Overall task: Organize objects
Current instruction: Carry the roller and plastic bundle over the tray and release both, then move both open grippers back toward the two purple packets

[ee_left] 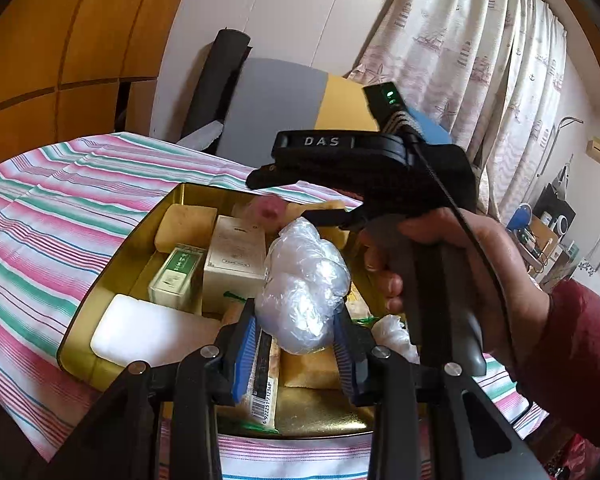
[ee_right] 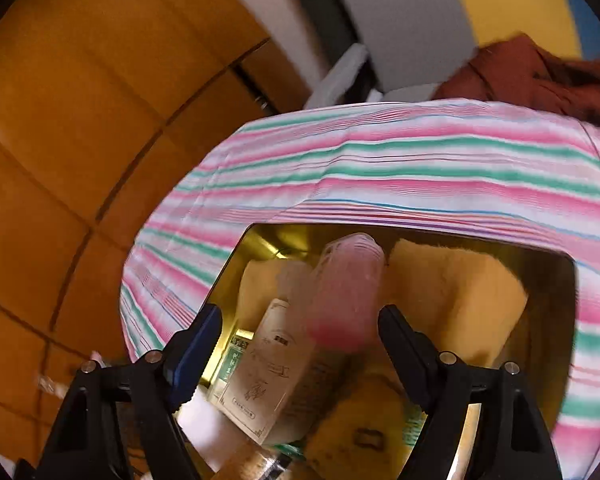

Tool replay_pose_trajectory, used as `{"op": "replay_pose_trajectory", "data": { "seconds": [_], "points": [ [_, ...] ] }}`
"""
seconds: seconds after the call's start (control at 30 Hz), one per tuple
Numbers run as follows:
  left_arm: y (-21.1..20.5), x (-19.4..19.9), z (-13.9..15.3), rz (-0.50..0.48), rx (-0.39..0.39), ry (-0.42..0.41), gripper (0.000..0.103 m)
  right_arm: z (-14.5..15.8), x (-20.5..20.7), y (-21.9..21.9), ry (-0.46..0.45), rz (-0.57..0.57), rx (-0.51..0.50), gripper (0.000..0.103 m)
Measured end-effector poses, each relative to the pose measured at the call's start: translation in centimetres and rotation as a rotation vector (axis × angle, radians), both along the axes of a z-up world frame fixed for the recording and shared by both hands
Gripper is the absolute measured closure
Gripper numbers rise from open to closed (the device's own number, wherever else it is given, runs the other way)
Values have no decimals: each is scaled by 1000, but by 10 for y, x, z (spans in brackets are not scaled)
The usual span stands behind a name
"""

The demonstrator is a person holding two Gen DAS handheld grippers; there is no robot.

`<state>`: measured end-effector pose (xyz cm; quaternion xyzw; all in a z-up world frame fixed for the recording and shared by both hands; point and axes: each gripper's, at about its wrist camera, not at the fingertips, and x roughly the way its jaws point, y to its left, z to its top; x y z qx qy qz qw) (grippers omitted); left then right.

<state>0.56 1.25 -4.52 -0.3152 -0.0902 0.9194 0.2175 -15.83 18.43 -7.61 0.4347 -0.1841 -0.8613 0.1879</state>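
Both grippers over the gold-coloured metal tin (ee_left: 100,292) on the pink, green and white striped cloth (ee_left: 40,216).

We find the left gripper (ee_left: 296,340) clamped on a crumpled clear plastic bag (ee_left: 304,280), its blue-padded fingers (ee_left: 245,350) pressing the bag's lower sides above the tin. We find the right gripper (ee_right: 300,328) with its jaws standing apart around a blurred pink translucent plastic cylinder (ee_right: 346,288); the pads are not seen pressing it, and we cannot tell whether it is touched. In the left view a hand (ee_left: 452,264) in a dark red sleeve holds that gripper by its handle. Inside the tin we note yellow sponge blocks (ee_right: 452,292), a cream cardboard box (ee_left: 236,260), a small green-and-white box (ee_left: 176,276) beside it and a white block (ee_left: 148,328) at the near left corner.
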Motion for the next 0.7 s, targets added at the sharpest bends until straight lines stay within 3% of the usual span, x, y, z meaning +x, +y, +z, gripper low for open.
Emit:
{"op": "replay_pose_trajectory", "data": {
  "seconds": [0.17, 0.4, 0.47, 0.5, 0.6, 0.63, 0.7],
  "points": [
    [13, 2, 0, -53, 2, -10, 68, 28, 43, 30, 145, -84, 46, 21],
    [55, -5, 7, -140, -25, -8, 67, 39, 105, 105, 203, -277, -25, 15],
    [72, -13, 8, -179, -53, -32, 59, 37, 120, 123, 194, -321, -45, 15],
    [78, -16, 7, -186, -70, -38, 50, 35, 126, 131, 187, -338, -52, 15],
    [89, -14, 11, -144, -138, 0, 33, 28, 143, 149, 171, -370, -61, 15],
    [88, -12, 13, -131, -138, 16, 27, 27, 147, 153, 165, -376, -60, 15],
    [82, -5, 15, -122, -98, 21, 27, 22, 153, 160, 157, -387, -63, 15]
  ]
}}
